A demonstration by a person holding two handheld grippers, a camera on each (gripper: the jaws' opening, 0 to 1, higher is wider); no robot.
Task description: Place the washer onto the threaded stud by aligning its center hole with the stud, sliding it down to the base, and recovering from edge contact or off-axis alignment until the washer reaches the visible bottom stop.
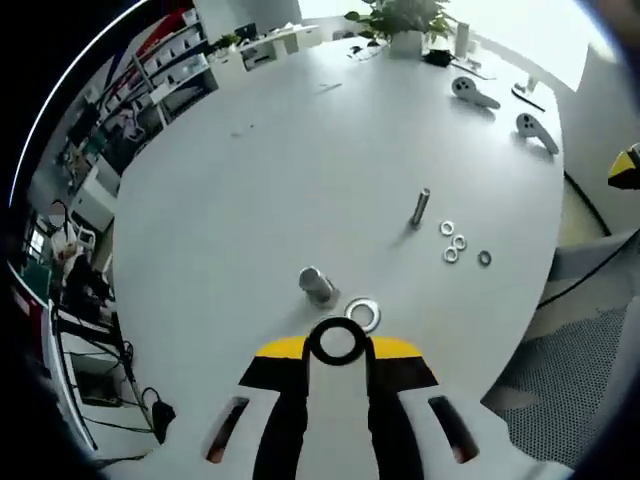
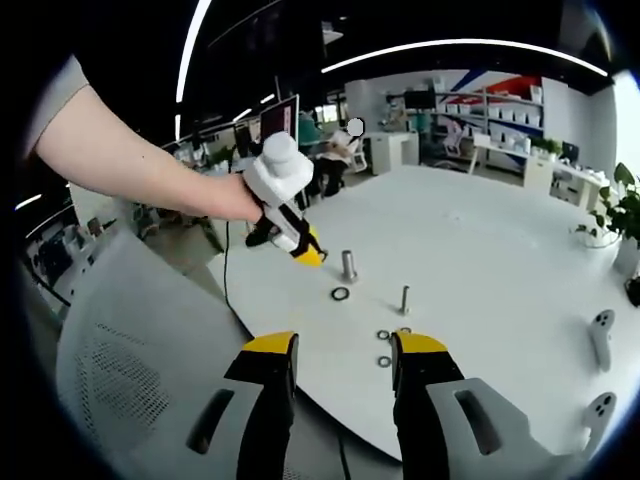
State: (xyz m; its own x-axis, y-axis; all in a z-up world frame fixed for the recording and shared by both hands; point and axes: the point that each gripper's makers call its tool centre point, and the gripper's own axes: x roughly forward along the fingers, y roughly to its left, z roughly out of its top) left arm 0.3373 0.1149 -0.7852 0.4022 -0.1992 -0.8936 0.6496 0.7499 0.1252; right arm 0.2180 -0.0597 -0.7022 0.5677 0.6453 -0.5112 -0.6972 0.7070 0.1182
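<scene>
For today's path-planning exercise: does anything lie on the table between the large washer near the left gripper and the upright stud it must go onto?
Nothing visible does. In the left gripper view the large washer lies beside the short bolt, off the line. Bare table runs from it up to the threaded stud; the four small washers sit to the stud's far side.

I was working in an open-plan office with something of a lab about it: a large white round table [image 1: 250,180] stood among desks with monitors [image 2: 278,118], under long ceiling light strips [image 2: 460,45]. White shelving with storage bins [image 2: 520,105] lined one wall, a potted plant [image 1: 400,20] sat at the table's far edge, and a mesh office chair [image 2: 130,340] stood beside it.
</scene>
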